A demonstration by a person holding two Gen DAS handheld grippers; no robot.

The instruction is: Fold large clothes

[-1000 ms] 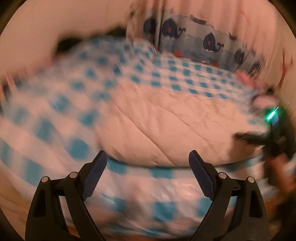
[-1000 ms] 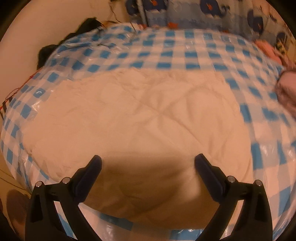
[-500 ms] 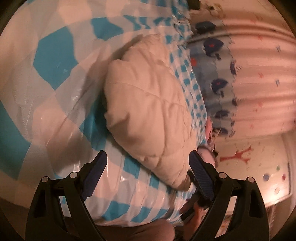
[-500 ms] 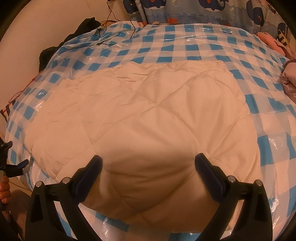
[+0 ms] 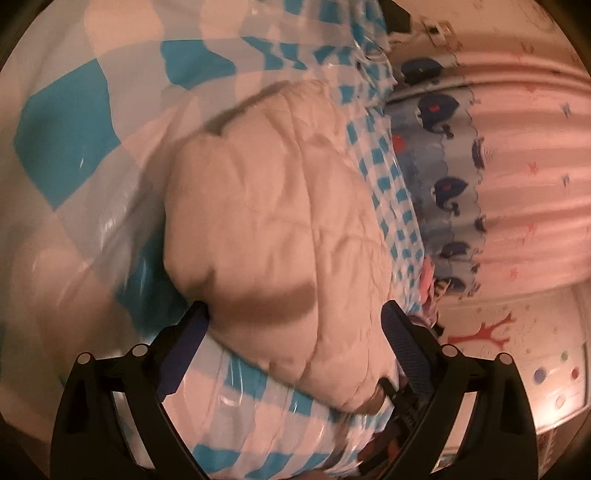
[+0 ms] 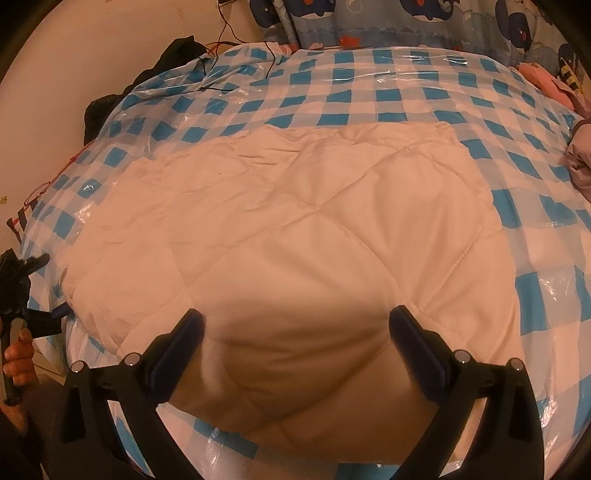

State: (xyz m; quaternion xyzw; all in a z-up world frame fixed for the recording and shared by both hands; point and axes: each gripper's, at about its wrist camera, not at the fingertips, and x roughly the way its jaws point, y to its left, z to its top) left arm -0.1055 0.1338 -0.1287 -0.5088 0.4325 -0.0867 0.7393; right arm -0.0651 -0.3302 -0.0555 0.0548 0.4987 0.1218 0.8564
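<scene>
A cream quilted padded garment (image 6: pixel 295 251) lies spread on the blue-and-white checked cover (image 6: pixel 369 96) of a bed. My right gripper (image 6: pixel 295 332) is open and hovers just above the garment's near edge. My left gripper (image 5: pixel 295 325) is open and turned on its side, its fingers straddling the garment's (image 5: pixel 273 221) left end, just above it. The left gripper also shows at the far left of the right wrist view (image 6: pixel 27 291), held in a hand beside the garment's left edge. Neither gripper holds anything.
A clear plastic sheet covers the checked cover (image 5: pixel 62 129). A whale-print curtain (image 6: pixel 424 18) hangs behind the bed. Dark clothing (image 6: pixel 177 55) and wires lie at the far left corner. Pink clothes (image 6: pixel 550 81) lie at the far right.
My left gripper has rolled onto its side and moved in close to the garment's left end. My right gripper has moved slightly closer to the near edge. Both stay open.
</scene>
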